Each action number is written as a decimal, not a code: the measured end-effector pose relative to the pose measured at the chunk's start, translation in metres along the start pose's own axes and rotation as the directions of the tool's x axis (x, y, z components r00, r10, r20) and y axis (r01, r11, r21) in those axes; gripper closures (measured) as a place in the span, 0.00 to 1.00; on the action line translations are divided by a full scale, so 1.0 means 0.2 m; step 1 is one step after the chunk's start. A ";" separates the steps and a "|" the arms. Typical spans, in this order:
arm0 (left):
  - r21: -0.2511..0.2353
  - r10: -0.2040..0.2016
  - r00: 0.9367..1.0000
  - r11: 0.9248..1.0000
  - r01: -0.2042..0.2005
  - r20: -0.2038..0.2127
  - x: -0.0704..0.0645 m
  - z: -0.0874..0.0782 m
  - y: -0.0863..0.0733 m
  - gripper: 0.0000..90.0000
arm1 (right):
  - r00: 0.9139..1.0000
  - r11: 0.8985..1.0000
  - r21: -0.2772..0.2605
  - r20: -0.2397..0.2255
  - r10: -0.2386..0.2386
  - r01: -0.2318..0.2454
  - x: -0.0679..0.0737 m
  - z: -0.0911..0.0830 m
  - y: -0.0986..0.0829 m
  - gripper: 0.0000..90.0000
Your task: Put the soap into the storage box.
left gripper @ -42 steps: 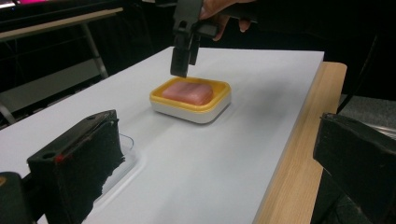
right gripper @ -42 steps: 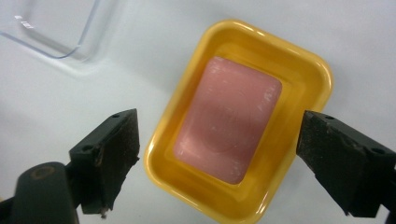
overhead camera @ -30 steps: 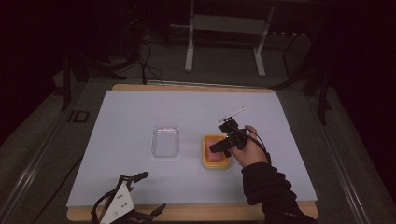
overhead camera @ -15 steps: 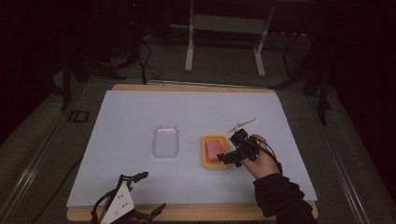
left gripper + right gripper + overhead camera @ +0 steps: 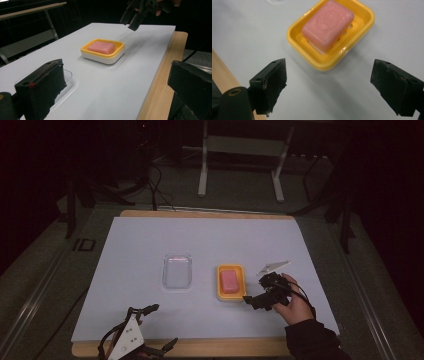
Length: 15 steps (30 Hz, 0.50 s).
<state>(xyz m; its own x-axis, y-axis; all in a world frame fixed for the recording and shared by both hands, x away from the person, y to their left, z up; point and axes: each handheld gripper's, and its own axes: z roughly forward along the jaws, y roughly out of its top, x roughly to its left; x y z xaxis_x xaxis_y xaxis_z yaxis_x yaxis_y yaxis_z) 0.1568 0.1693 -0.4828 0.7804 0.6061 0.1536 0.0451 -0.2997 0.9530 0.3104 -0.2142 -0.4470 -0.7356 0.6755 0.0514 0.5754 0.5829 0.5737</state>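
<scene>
The right gripper [image 5: 256, 301] hangs just above the white sheet, its jaws spread wide with nothing between them. Ahead of the jaws, close but not touching, sits the yellow soap dish [image 5: 331, 37] with a pink bar of soap [image 5: 328, 23] lying flat on its slotted tray. In the right gripper view the dish lies beyond the gap between the jaws, slightly turned relative to them.

The left gripper [image 5: 134, 340] rests at the near edge of the table, jaws also wide and empty; from it the dish is well ahead and to the right, and the clear plastic lid [image 5: 177, 271] (or shallow clear tray, hard to tell) lies just past its left jaw.

If the right gripper goes for the soap, the risk I see is the dish being light and skewed: a jaw catching the rim first could shove or tip it. The soap, likely slick, could also squirt out of a hard pinch.
</scene>
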 end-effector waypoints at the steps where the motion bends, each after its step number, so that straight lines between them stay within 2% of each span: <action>1: 0.001 0.001 1.000 1.000 -0.001 0.000 0.00 0.00 0.00 0.02 | 1.000 1.000 -0.005 -0.001 -0.001 0.001 0.00 0.00 -0.02 0.15; 4: 0.003 0.002 1.000 1.000 -0.002 0.001 0.00 0.00 0.00 0.02 | 1.000 1.000 -0.019 0.009 -0.021 0.021 0.00 -0.01 -0.07 0.15; 9: 0.003 0.002 1.000 1.000 -0.002 0.000 0.00 0.00 0.00 0.02 | 1.000 1.000 -0.029 0.011 0.008 -0.008 -0.02 0.00 -0.16 0.15; 15: 0.002 0.001 1.000 1.000 -0.001 0.003 0.00 0.00 0.00 0.02 | 1.000 0.999 -0.049 0.020 0.012 -0.011 -0.04 0.01 -0.25 0.15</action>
<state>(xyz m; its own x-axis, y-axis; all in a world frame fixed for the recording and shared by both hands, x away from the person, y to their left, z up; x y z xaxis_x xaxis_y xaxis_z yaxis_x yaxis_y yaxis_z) 0.1568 0.1685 -0.4832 0.7822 0.6037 0.1542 0.0455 -0.3021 0.9522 0.2882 -0.2468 -0.4782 -0.7212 0.6914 0.0419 0.5651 0.5524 0.6128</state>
